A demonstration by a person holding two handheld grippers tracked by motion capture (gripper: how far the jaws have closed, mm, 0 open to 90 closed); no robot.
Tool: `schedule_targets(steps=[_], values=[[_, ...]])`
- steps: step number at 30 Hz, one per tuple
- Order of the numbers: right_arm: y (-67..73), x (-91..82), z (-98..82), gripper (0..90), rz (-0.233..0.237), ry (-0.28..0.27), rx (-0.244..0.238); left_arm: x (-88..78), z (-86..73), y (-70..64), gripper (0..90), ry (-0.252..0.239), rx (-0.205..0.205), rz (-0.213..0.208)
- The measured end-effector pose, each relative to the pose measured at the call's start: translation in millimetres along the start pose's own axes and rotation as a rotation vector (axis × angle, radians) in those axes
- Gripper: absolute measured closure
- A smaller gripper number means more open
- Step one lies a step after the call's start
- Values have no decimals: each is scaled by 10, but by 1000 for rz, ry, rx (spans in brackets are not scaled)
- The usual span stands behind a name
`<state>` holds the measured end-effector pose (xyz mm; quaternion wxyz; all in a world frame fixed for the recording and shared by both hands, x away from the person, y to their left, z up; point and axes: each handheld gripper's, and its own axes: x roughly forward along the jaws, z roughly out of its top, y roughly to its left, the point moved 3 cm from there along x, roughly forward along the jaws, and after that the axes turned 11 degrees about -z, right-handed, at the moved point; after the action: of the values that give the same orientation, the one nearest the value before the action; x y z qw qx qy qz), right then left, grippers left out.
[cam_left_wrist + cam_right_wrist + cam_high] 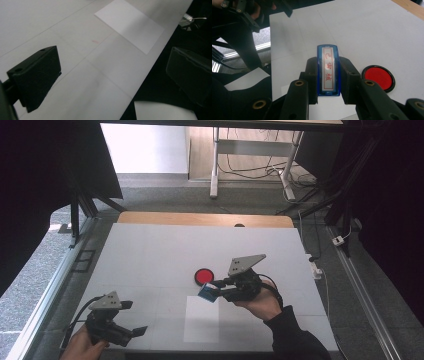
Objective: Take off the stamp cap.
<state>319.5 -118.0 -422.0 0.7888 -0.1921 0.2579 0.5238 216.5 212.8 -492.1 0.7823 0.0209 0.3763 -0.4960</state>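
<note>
My right gripper (pixel 328 75) is shut on a blue stamp (pixel 327 70) whose white label carries red characters. In the high view that right gripper (pixel 216 290) holds the blue stamp (pixel 207 293) just above the top edge of a white paper sheet (pixel 201 320). A round red ink pad (pixel 203 276) in a black rim lies on the table just beyond the stamp; the ink pad (pixel 378 78) sits to the right of the jaws in the right gripper view. My left gripper (pixel 134 317) hovers at the table's near left corner, jaws wide apart and empty. The paper sheet (pixel 130 24) lies ahead of the left gripper (pixel 112 72).
The white table top (pixel 150 255) ends in a wooden strip (pixel 200 218) at the far side. Metal rails (pixel 50 285) run along both sides. A desk frame with cables (pixel 250 165) stands on the floor beyond.
</note>
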Motion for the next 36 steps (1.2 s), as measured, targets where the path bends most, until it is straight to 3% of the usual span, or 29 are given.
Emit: schedule_targets(steps=[10, 12, 18, 24, 36], values=[[17, -13, 5, 716, 16, -7, -8, 279, 317, 20, 0, 20, 83, -80], [21, -11, 4, 716, 20, -8, -6, 375, 401, 17, 0, 28, 107, -125], [23, -28, 7, 716, 24, -12, -4, 510, 551, 13, 0, 37, 151, -154], [37, -52, 16, 716, 40, -20, -13, 667, 739, -9, 0, 48, 216, -147], [53, -86, 9, 716, 63, -31, -22, 1018, 1049, -121, 0, 74, 322, -276]])
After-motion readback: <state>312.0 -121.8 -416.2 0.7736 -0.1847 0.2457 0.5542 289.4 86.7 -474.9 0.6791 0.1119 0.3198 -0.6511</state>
